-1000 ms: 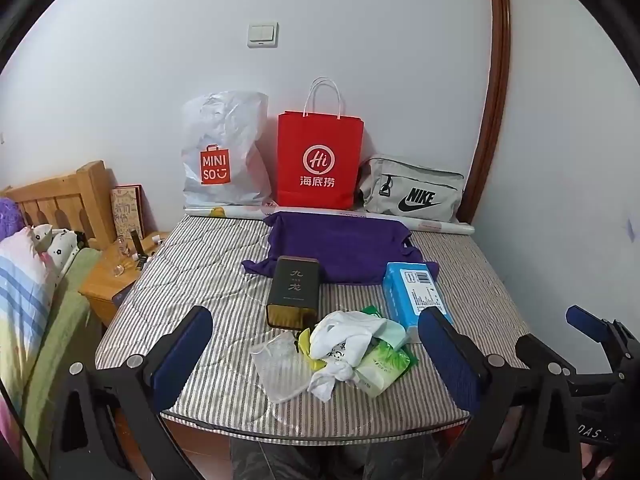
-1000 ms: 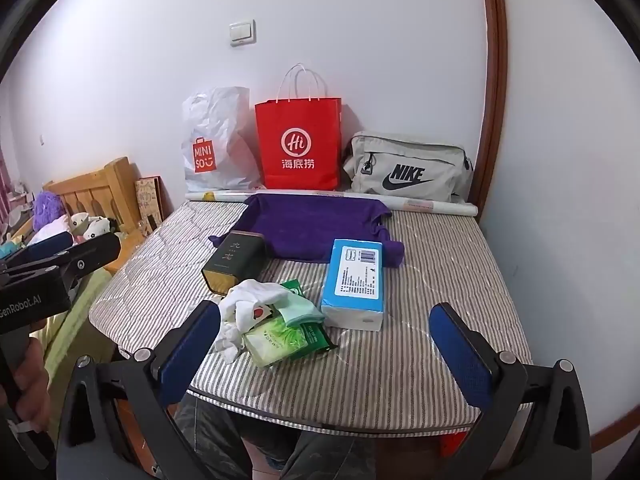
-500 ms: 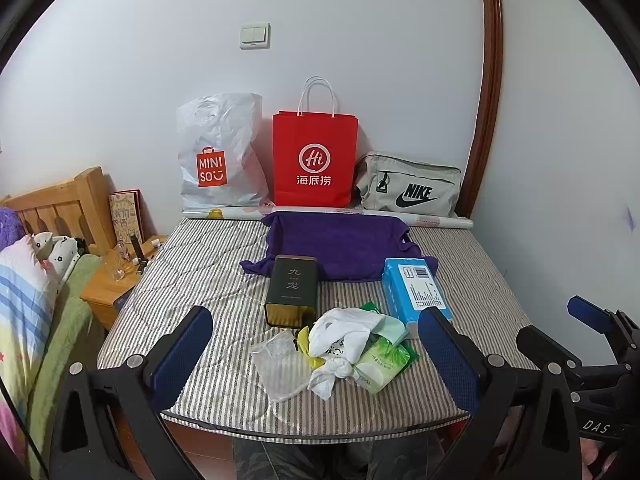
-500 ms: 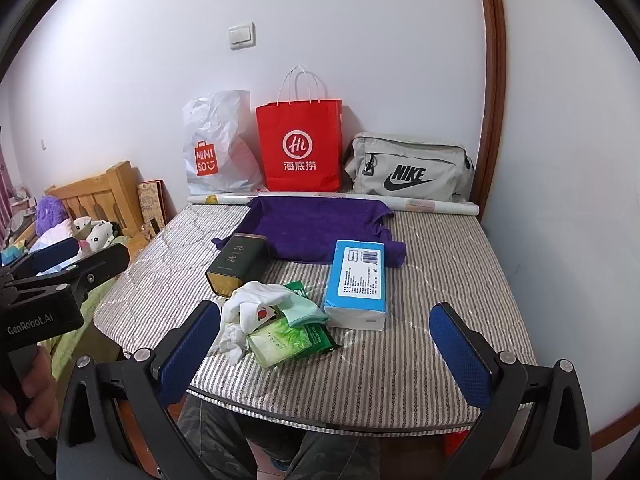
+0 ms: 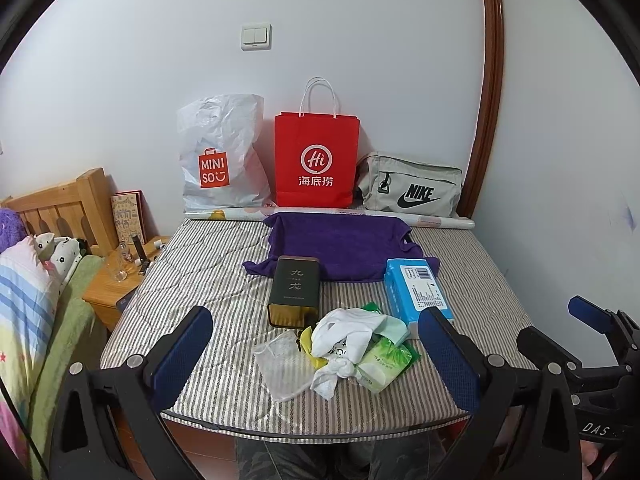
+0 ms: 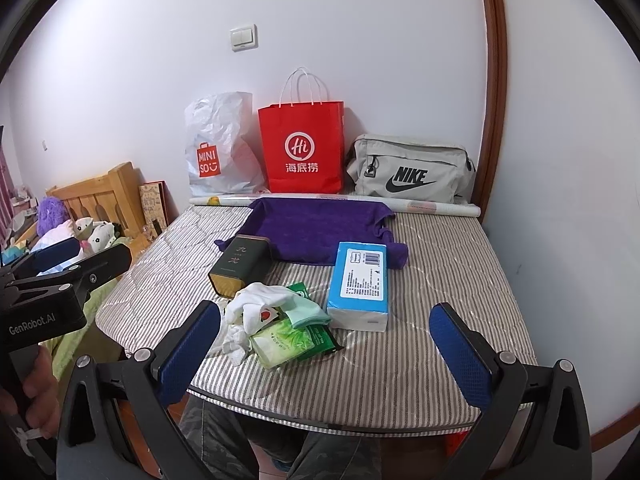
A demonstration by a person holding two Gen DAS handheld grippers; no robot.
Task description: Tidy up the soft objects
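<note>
A striped mattress [image 5: 192, 280] [image 6: 440, 288] holds a pile near its front edge: a crumpled white cloth [image 5: 348, 330] [image 6: 260, 300], green tissue packs [image 5: 386, 362] [image 6: 282, 342] and a clear plastic bag [image 5: 276, 362]. A purple towel [image 5: 340, 244] [image 6: 316, 228] lies spread behind them. A blue tissue box [image 5: 416, 290] [image 6: 360, 280] and a dark tin [image 5: 295, 290] [image 6: 238, 266] lie beside the pile. My left gripper [image 5: 316, 356] and right gripper [image 6: 326, 344] are both open and empty, held before the mattress edge, apart from everything.
A white Miniso bag [image 5: 222, 160], a red paper bag [image 5: 316, 162] and a grey Nike bag [image 5: 412, 190] stand against the back wall behind a paper roll [image 5: 432, 220]. A wooden nightstand [image 5: 120, 280] and a bed with plush toys [image 5: 60, 252] are at the left.
Both grippers have drifted slightly; the views shifted a little. Nothing on the mattress has moved and both stay open.
</note>
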